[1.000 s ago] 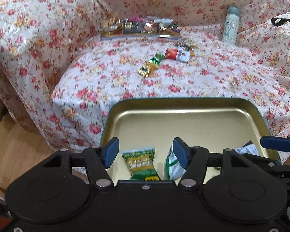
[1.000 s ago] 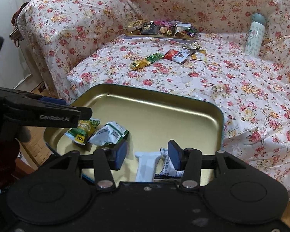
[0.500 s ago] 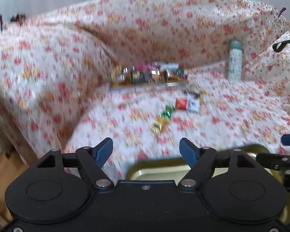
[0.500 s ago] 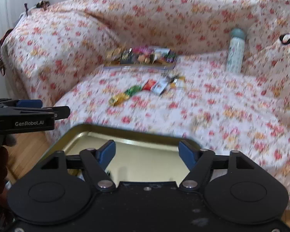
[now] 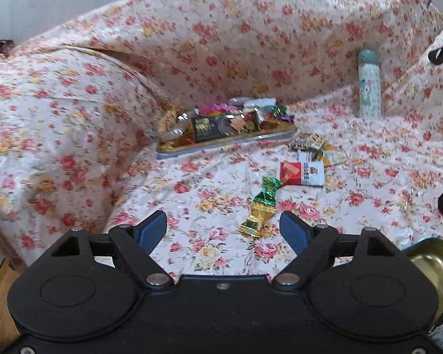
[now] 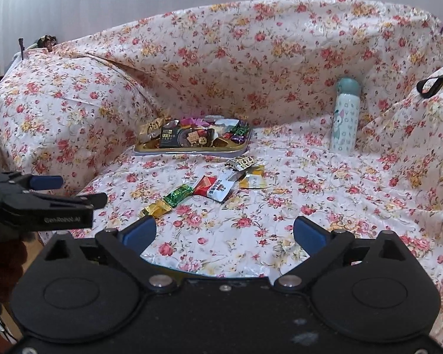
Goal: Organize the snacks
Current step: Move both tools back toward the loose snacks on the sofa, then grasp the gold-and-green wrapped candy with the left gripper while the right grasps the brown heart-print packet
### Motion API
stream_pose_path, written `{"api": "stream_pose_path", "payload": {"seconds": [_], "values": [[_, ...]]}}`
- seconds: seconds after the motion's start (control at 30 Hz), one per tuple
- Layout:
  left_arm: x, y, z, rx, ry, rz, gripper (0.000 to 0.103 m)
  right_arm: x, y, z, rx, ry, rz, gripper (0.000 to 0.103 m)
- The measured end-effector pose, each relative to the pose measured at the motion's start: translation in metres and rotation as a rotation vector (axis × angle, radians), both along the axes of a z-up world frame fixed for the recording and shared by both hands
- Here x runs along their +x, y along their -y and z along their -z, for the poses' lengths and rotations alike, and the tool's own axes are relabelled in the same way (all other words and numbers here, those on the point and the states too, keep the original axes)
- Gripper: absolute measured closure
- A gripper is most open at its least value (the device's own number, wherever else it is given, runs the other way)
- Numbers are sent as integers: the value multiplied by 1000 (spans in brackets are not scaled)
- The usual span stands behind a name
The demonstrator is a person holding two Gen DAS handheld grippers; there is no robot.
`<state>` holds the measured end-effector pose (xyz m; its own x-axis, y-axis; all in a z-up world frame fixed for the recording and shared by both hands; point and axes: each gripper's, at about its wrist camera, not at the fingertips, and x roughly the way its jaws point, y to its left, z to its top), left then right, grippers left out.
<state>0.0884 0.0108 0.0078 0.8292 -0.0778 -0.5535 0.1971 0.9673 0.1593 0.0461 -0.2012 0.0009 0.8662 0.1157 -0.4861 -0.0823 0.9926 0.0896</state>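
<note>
left black two-finger gripper [image 5: 223, 227]: jaws opening, nothing between them | right black two-finger gripper [image 6: 225, 233]: jaws opening wide, empty | loose foil-wrapped snacks [image 6: 209, 187]: on flower-print sofa cover [image 6: 310, 177], just in front of heaped rectangular snack tray [image 6: 192, 138] | pale patterned bottle [image 6: 345, 118]: upright, well right of tray | gold metal tray [image 5: 434, 262]: corner visible, nearest the grippers

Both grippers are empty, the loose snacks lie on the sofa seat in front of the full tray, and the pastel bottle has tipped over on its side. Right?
Not quite: the pastel bottle stands upright against the sofa back, as the right wrist view shows. The rest holds: loose snacks lie before the full tray, and both grippers are empty.
</note>
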Motion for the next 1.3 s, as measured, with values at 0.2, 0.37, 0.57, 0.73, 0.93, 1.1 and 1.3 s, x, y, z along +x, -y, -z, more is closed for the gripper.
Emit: {"api": "stream_pose_path", "payload": {"seconds": [0.2,0.37,0.57,0.73,0.93,1.1,1.3], "values": [[26,8,24,43,-54,66,18,24,1,9,16,-68,-2,0],[43,19,39,65,-88,125,18,44,0,17,1,-123,-3,0],[67,23,52,52,-128,136,19,66,1,22,-8,-163,3,0],[83,18,58,8,-162,118,22,86,3,26,-20,-187,10,1],[92,12,65,-44,-199,104,27,113,6,28,-45,-202,16,3],[97,7,71,-84,-234,81,28,138,6,26,-65,-207,23,7],[102,10,73,-73,-237,69,25,175,5,27,-102,-201,38,12]]}}
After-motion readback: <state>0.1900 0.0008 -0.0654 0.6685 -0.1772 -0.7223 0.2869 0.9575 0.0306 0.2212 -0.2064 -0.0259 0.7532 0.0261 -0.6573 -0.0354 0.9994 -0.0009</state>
